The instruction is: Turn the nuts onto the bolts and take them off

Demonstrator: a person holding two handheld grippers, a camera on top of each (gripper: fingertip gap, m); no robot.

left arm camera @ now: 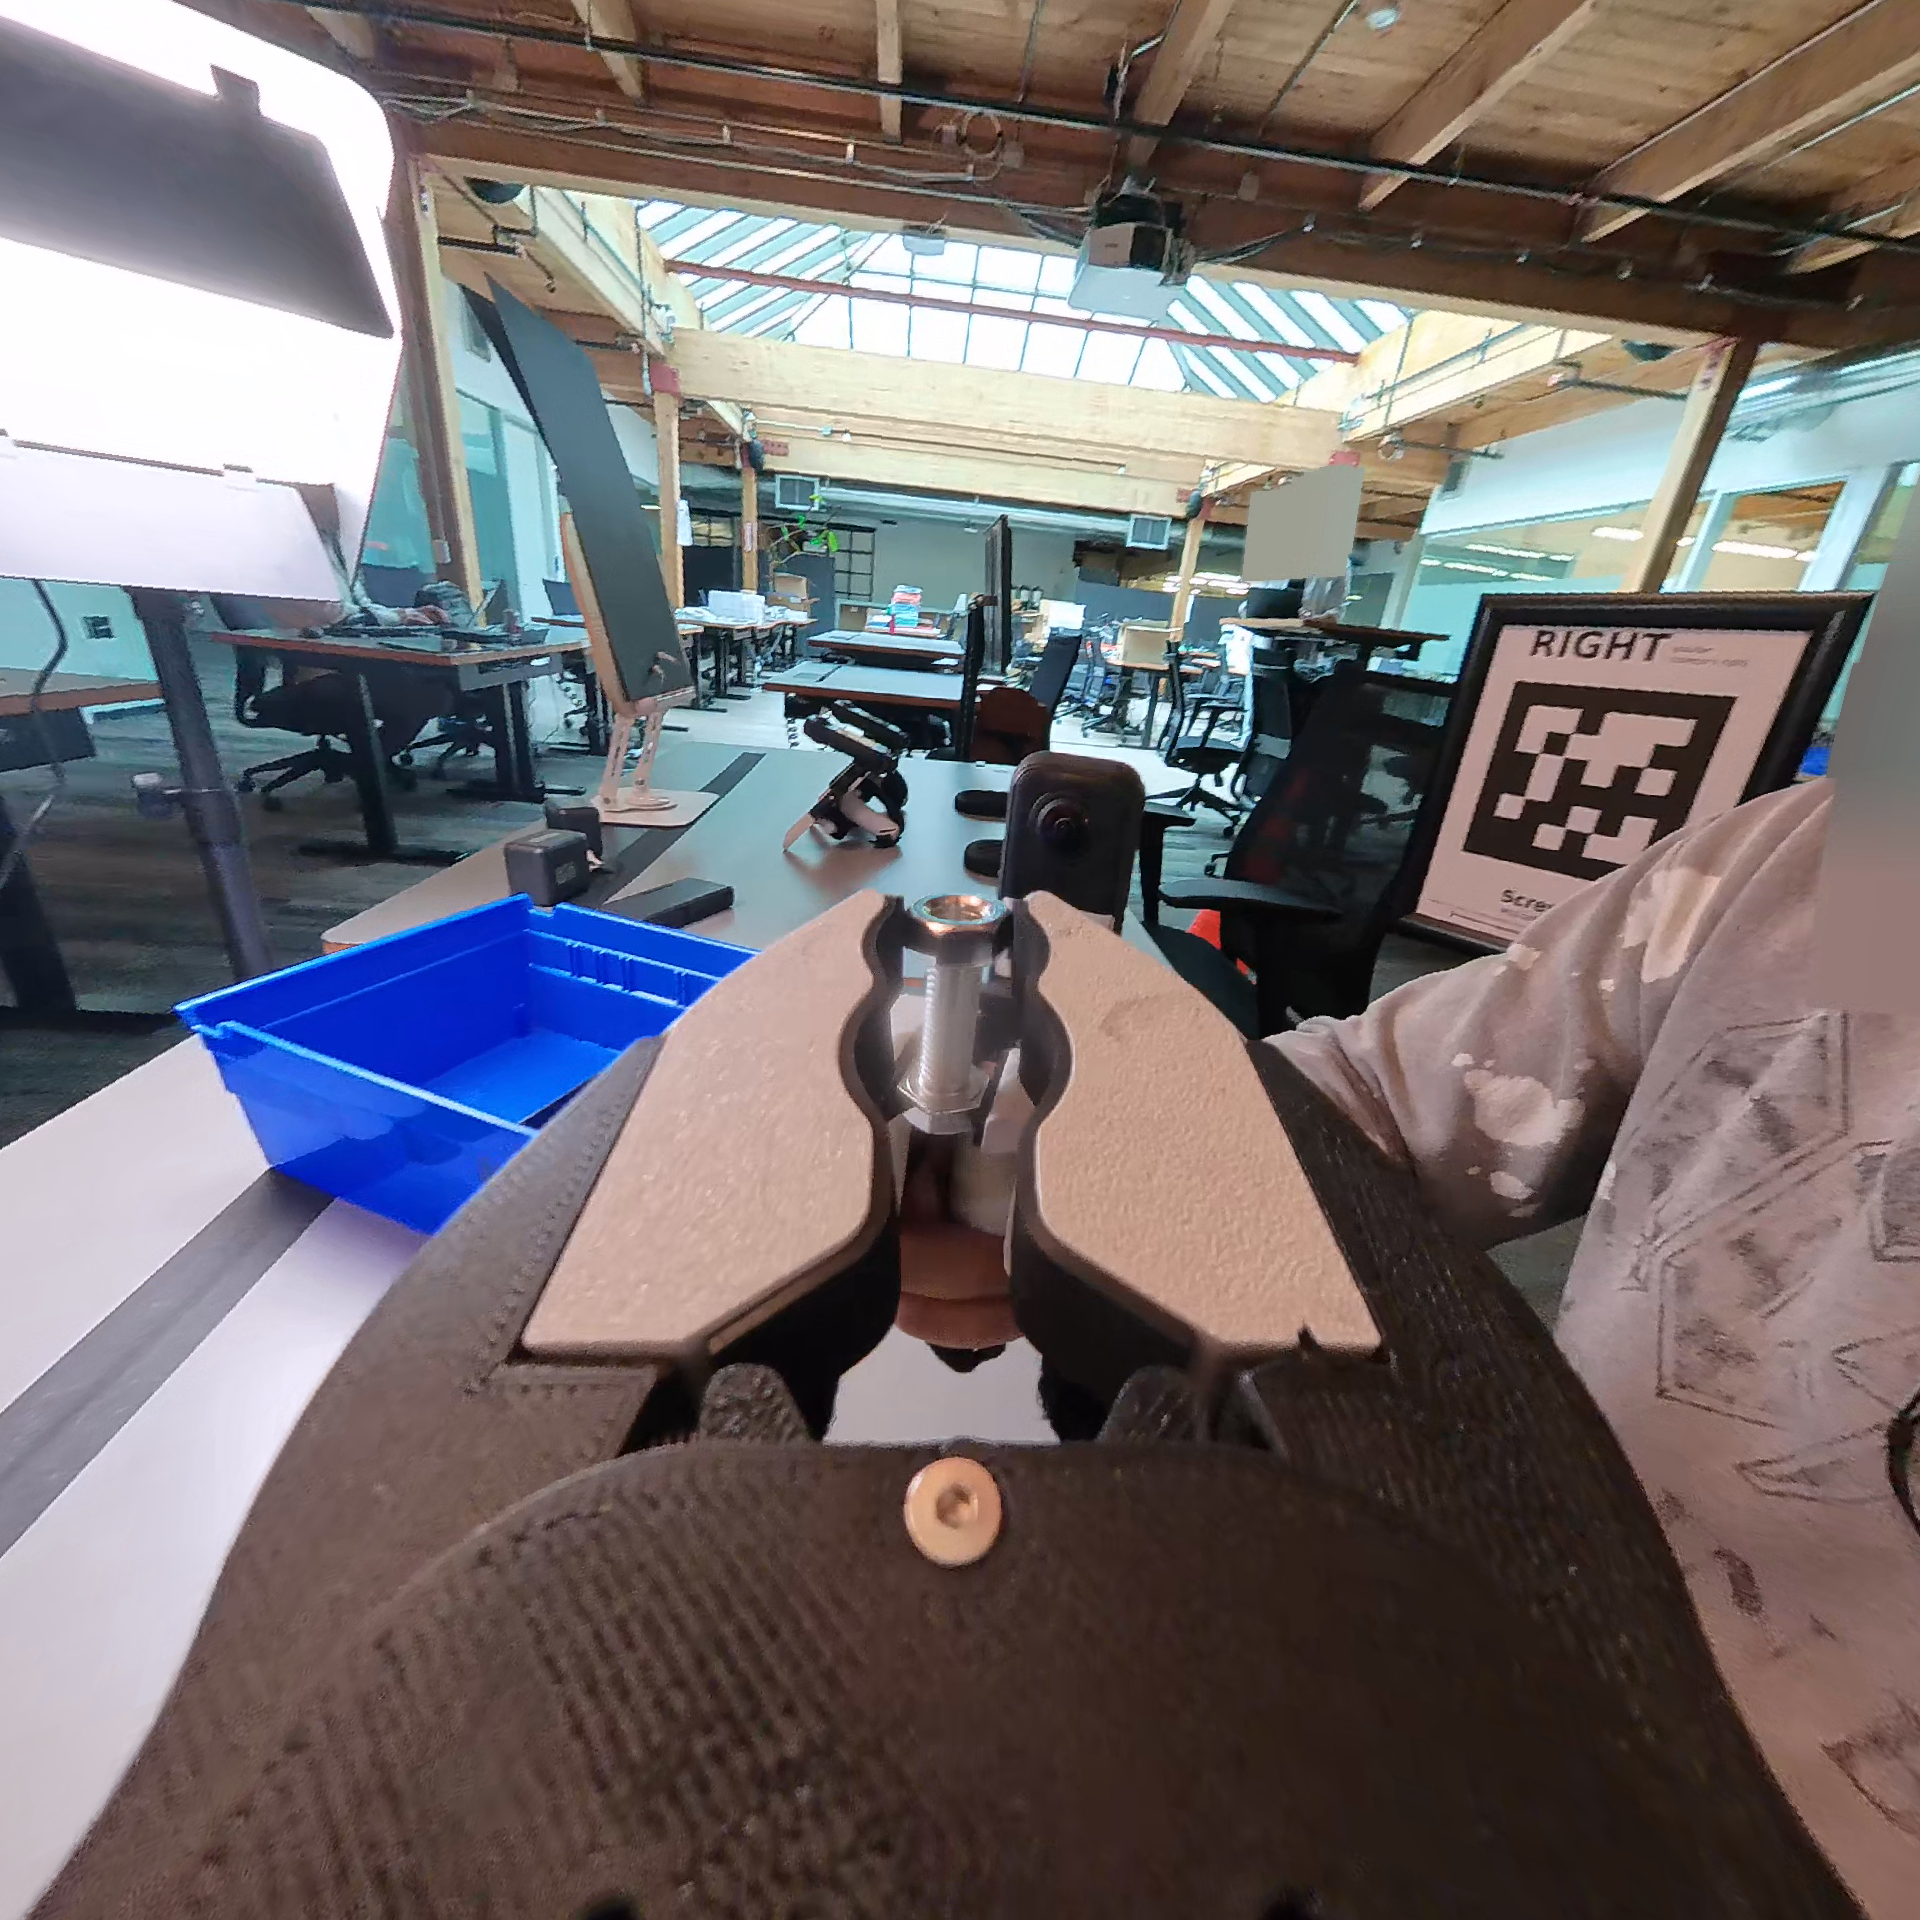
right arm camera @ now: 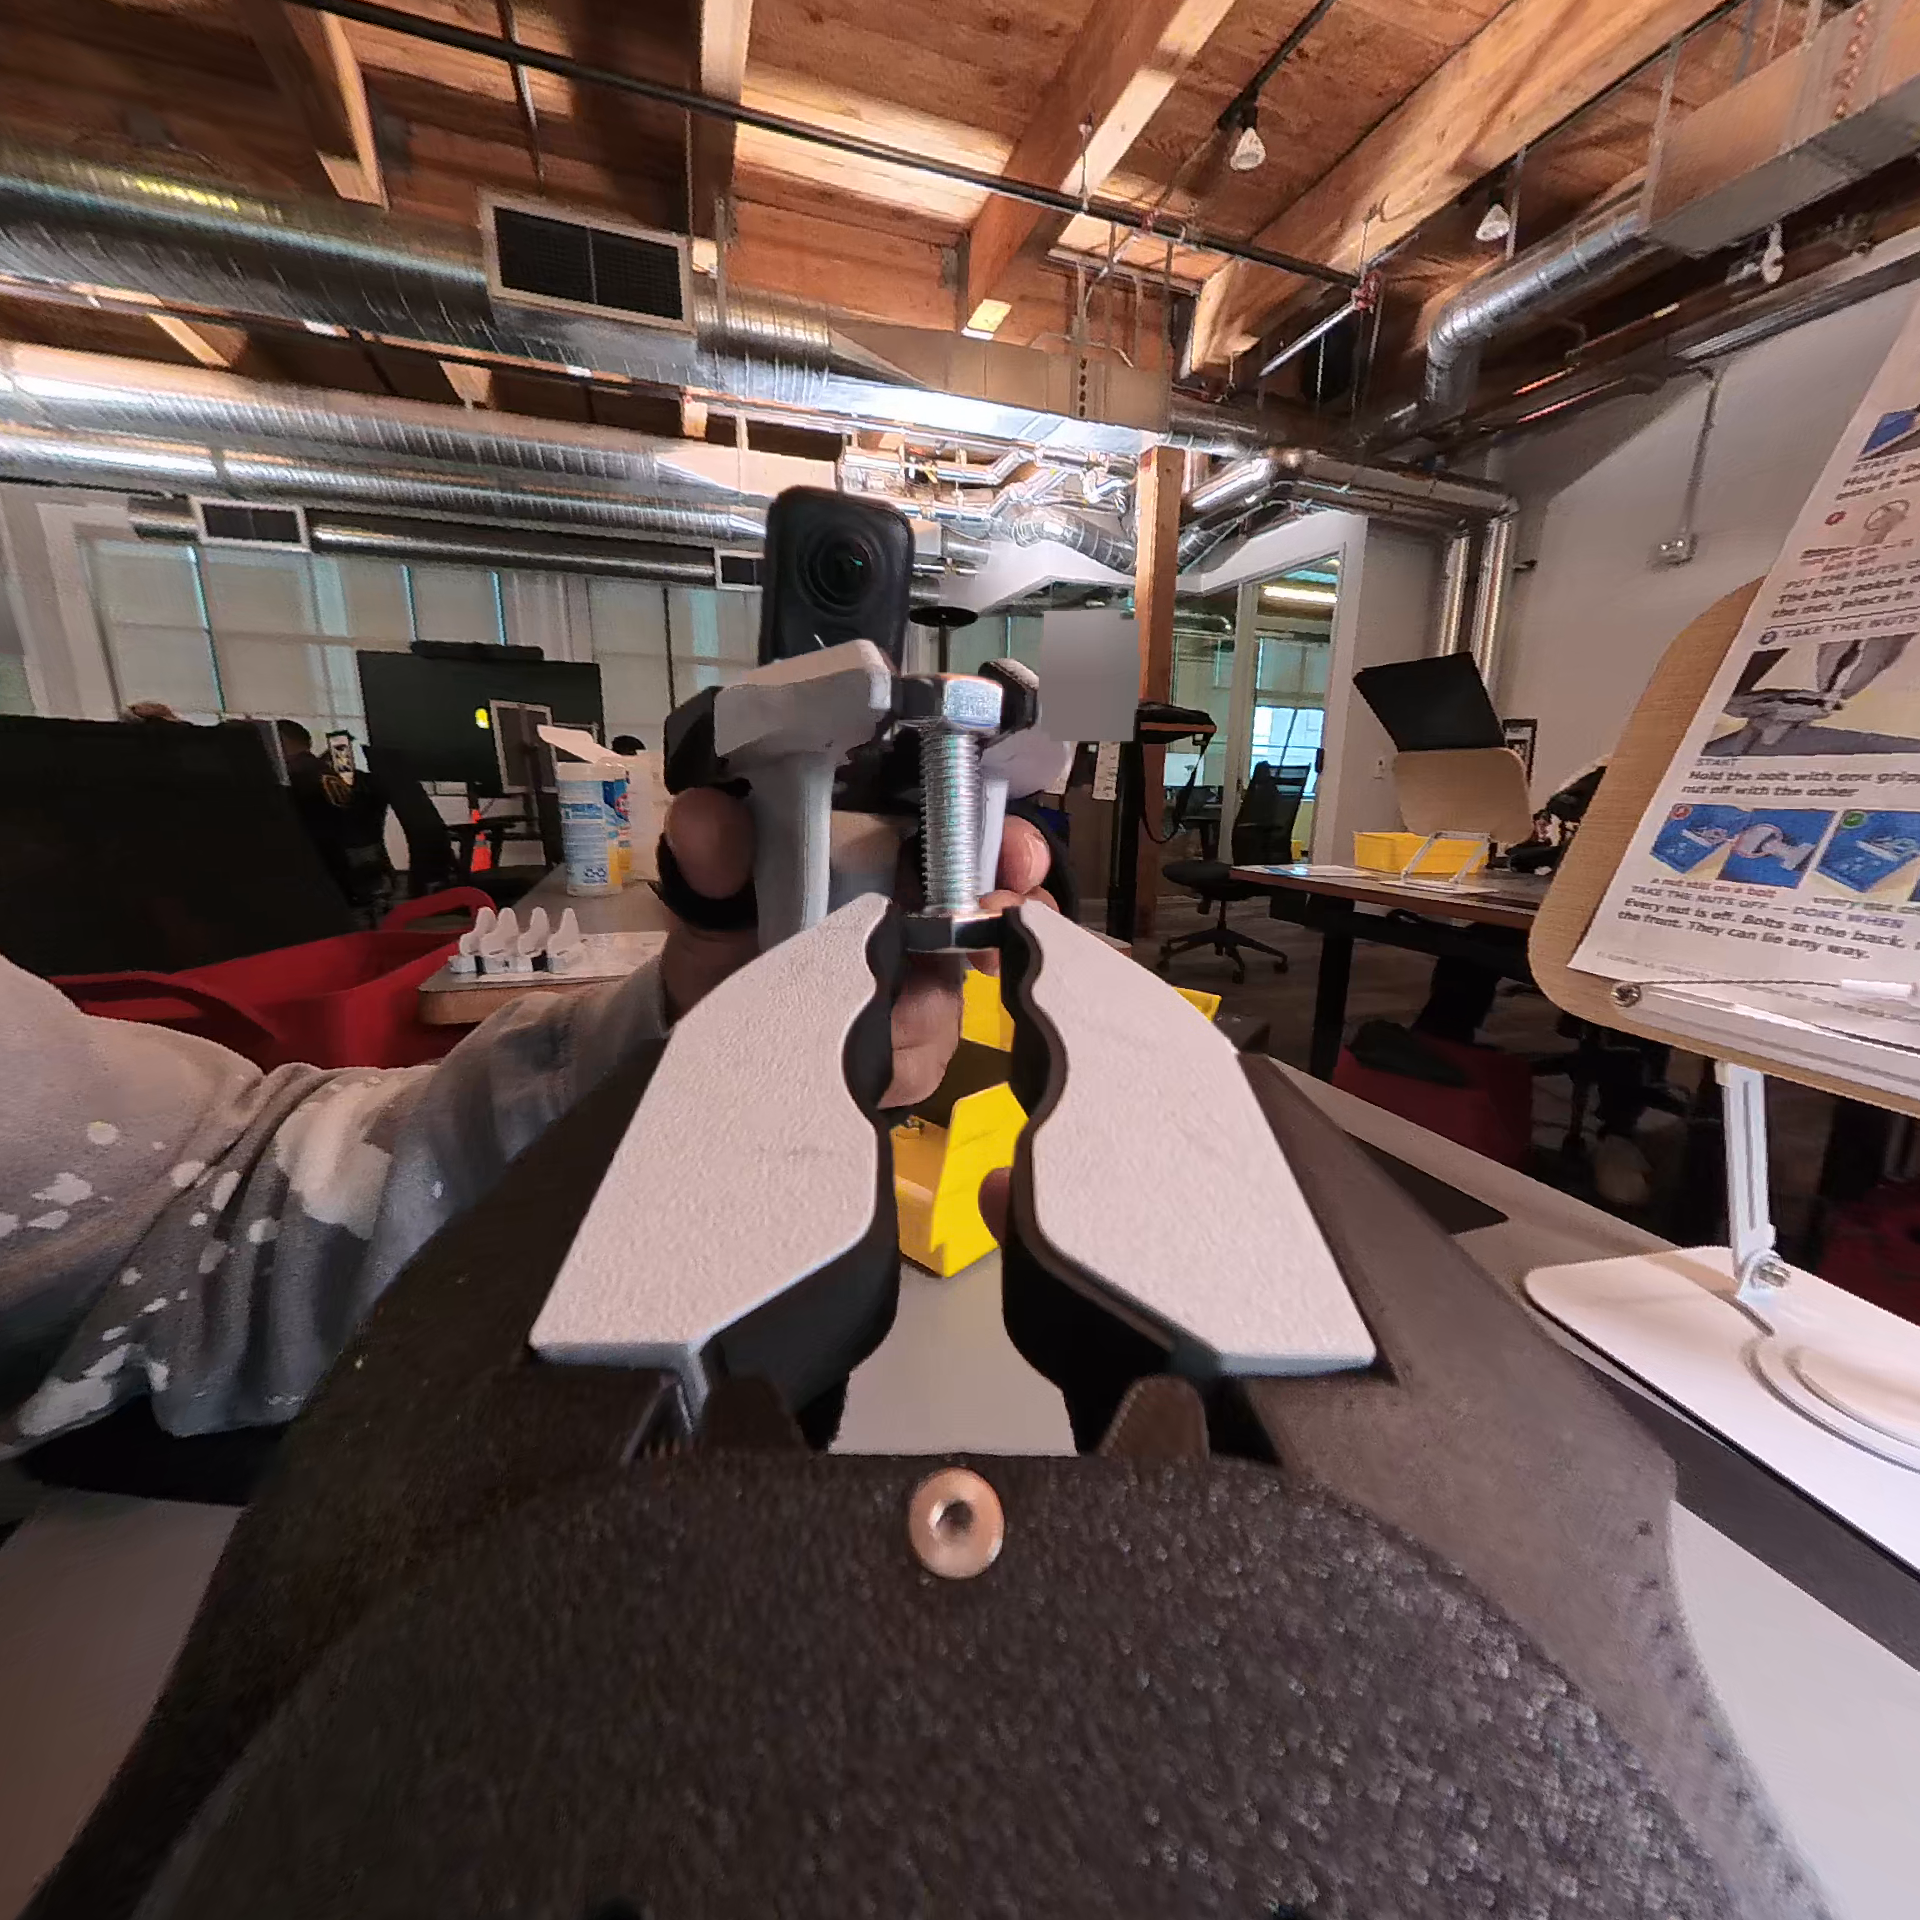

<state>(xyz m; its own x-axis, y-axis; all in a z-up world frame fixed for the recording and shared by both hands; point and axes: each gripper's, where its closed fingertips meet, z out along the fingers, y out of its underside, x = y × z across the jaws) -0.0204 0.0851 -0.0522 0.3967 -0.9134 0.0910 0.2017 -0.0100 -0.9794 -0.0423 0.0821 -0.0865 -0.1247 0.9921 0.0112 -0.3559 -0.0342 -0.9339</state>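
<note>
Left gripper (left arm camera: 954, 925) clamps the bolt (left arm camera: 948, 1023) by its head while right gripper (right arm camera: 951, 928) pinches the nut (right arm camera: 948, 932) at its tip, above the tabletop's (left arm camera: 125, 1226) edge.

Both views are bright and evenly lit. In the left wrist view, daylight enters through the skylight (left arm camera: 997, 312) at upper centre. A lamp panel (left arm camera: 156, 343) at upper left is blown out to pure white with no detail. Wide-angle distortion bends beams and the tabletop (left arm camera: 125, 1195) towards the frame edges. The bolt (left arm camera: 951, 1013) at centre is sharp. In the right wrist view, the bolt (right arm camera: 951, 821) is sharp; the sleeve (right arm camera: 208, 1174) at lower left is soft.
</note>
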